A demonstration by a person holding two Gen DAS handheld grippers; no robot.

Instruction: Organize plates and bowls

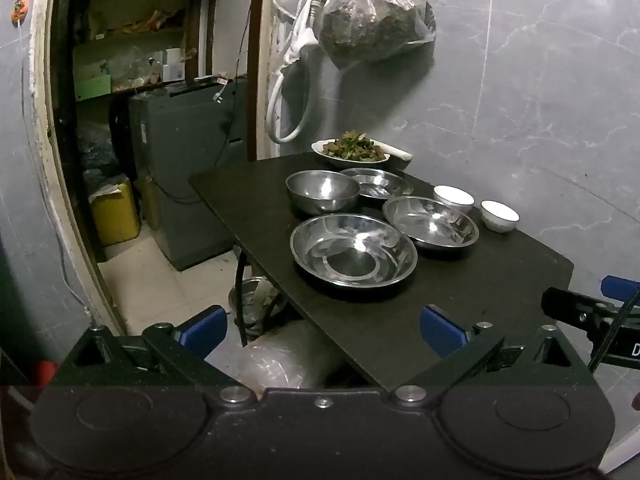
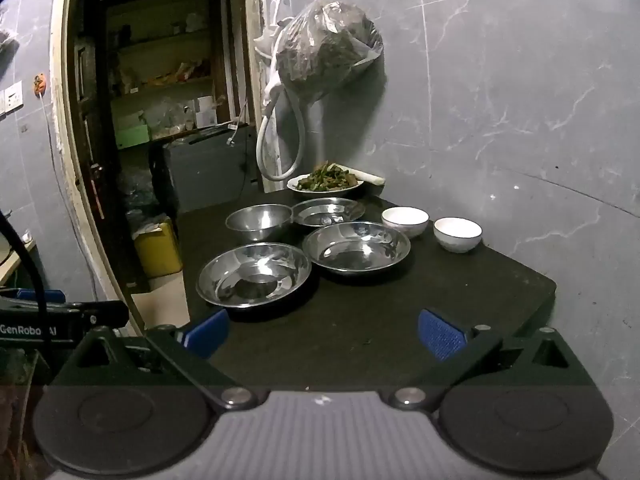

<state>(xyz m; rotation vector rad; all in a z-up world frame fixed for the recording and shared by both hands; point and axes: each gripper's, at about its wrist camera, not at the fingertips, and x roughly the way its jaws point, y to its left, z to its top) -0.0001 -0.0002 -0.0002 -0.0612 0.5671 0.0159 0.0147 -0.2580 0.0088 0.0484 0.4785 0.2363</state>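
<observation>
Dark table (image 2: pixel 400 300) against grey tiled wall: from left we see four steel dishes (image 2: pixel 254 274), then two white bowls (image 2: pixel 457 233) far right, all unstacked. Our left gripper (image 1: pixel 322 334) and right gripper (image 2: pixel 324 334) hover wide open, empty; next we'd nest one steel dish

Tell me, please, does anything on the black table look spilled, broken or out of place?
Nothing looks spilled or broken. The one odd item is the plate of cooked greens at the far edge of the black table: it holds food, while the steel bowls and white bowls are empty, upright and unstacked.
</observation>
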